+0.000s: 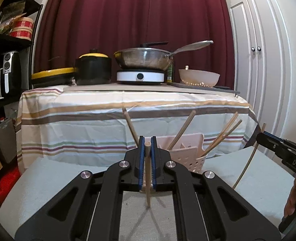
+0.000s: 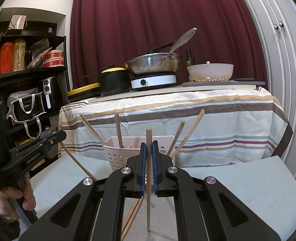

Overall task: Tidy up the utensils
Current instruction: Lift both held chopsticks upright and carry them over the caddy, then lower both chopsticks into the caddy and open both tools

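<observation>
- Left hand-held gripper (image 1: 147,143): pinching one wooden chopstick (image 1: 147,172) upright between its blue pads, just in front of the pale perforated utensil basket (image 1: 190,156).
- Right hand-held gripper (image 2: 149,147): likewise clamped on a second chopstick (image 2: 148,180), held near vertical, tip pointing down toward the light grey desk (image 2: 248,180), directly in front of the basket.
- Already in the basket: several chopsticks (image 2: 118,129) leaning out at mixed angles, some toward the left rim, others toward the right.
- Still outside the basket: the two held sticks, plus what looks like one or two more lying on the desk below the right hand-held gripper (image 2: 131,217); hard to count, partly hidden by the gripper body.
- Judged progress: well past halfway, with most sticks stowed; remaining work is dropping both held sticks into the basket and collecting the loose ones.
- Behind the basket: a striped cloth-covered table (image 1: 107,120) carrying a steel pan (image 1: 143,58) and a black pot (image 1: 93,70), well apart from the work.
</observation>
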A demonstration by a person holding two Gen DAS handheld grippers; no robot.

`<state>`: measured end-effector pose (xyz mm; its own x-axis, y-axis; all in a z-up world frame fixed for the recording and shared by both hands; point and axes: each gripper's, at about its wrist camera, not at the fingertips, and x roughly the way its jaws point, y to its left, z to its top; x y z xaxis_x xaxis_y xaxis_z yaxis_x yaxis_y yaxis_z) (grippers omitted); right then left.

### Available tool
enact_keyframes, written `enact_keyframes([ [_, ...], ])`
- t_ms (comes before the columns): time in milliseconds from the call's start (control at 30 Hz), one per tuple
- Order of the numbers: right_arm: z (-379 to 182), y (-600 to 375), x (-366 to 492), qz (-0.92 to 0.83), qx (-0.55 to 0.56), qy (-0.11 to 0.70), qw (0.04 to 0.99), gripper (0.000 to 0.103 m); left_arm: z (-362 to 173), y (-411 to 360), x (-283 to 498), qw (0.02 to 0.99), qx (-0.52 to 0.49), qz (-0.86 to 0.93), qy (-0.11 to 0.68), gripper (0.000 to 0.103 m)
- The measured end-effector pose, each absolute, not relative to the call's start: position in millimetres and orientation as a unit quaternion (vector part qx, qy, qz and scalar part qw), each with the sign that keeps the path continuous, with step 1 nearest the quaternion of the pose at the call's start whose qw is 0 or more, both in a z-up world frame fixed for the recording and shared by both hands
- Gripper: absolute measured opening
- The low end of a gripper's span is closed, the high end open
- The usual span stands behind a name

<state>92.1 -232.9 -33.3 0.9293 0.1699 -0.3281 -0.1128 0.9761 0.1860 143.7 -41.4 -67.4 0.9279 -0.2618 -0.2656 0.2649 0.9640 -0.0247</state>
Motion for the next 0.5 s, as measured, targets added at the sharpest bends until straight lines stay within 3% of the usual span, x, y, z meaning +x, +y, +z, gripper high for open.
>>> enact_keyframes([
  [500,43.6,-249.0,113.0,0.101,0.102,0.102,0.984,0.006,37.7,-33.0,150.3,0.982,-0.002,-0.171,0.077,0.006],
])
